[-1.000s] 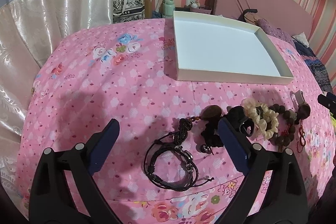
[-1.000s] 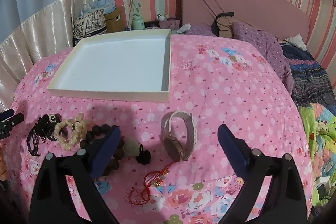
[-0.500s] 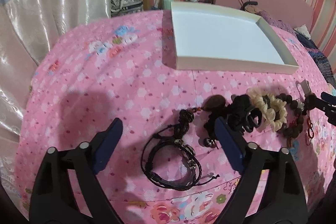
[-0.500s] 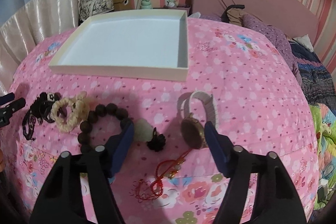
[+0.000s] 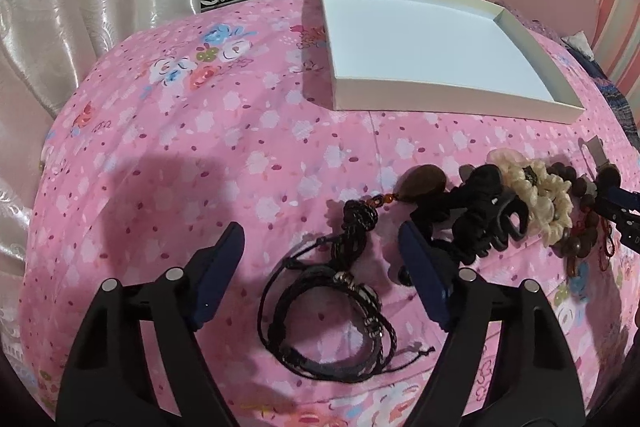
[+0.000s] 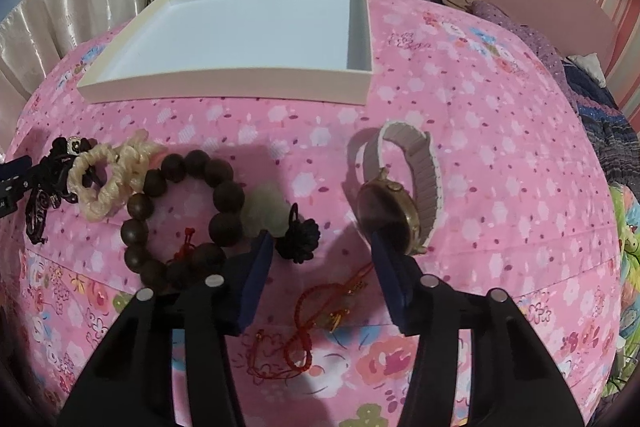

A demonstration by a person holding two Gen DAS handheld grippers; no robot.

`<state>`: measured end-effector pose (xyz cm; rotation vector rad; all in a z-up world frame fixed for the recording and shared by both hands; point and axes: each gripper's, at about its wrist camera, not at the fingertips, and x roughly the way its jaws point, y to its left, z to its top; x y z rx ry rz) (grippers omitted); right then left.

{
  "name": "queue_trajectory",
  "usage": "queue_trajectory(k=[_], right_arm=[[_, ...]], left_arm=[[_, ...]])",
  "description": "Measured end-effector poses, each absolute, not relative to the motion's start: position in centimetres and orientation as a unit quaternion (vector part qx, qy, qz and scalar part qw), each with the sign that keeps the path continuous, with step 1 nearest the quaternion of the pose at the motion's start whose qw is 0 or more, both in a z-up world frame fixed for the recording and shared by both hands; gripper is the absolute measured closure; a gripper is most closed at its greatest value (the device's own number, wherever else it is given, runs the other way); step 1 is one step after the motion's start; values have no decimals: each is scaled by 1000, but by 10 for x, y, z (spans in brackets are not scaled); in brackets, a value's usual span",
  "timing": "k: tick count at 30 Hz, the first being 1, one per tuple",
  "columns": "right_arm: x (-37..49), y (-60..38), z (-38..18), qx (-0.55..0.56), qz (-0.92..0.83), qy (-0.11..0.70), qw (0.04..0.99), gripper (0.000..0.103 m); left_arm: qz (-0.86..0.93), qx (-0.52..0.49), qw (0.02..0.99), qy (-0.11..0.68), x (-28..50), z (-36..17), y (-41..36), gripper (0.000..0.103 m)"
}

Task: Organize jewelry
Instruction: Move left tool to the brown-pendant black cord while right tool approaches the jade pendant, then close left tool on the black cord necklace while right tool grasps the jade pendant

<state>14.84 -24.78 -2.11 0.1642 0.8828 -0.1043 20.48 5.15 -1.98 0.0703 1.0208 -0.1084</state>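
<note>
With both grippers' jaws just closing yet gripping nothing, we find the limp black cord bracelets (image 5: 332, 311) between our left gripper (image 5: 320, 267) tips, best pinched across the bundled strands.

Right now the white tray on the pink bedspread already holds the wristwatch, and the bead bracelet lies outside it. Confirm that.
Not quite. The white tray is empty; the wristwatch lies on the pink bedspread in front of it, as the right wrist view shows. The bead bracelet does lie outside the tray.
</note>
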Motion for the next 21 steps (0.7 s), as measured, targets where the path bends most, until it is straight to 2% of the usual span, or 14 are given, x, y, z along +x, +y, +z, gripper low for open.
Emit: queue_trajectory(k=[7, 9, 13, 17, 19, 21], right_arm=[[159, -251, -23, 88, -31, 434, 896, 57], [161, -251, -24, 94, -22, 436, 895, 57], [164, -249, -24, 100, 0, 436, 894, 76], [165, -250, -25, 102, 3, 433, 896, 77], [165, -250, -24, 101, 4, 431, 897, 79], [163, -250, -22, 100, 3, 426, 899, 80]], left_arm=[[-63, 32, 859, 507, 219, -30, 47, 37], [-66, 34, 857, 510, 222, -33, 44, 43], [-67, 40, 857, 509, 226, -35, 38, 53], [-70, 44, 859, 506, 228, -36, 33, 62], [-72, 48, 860, 502, 226, -36, 31, 69], [-76, 52, 861, 499, 226, -35, 26, 80]])
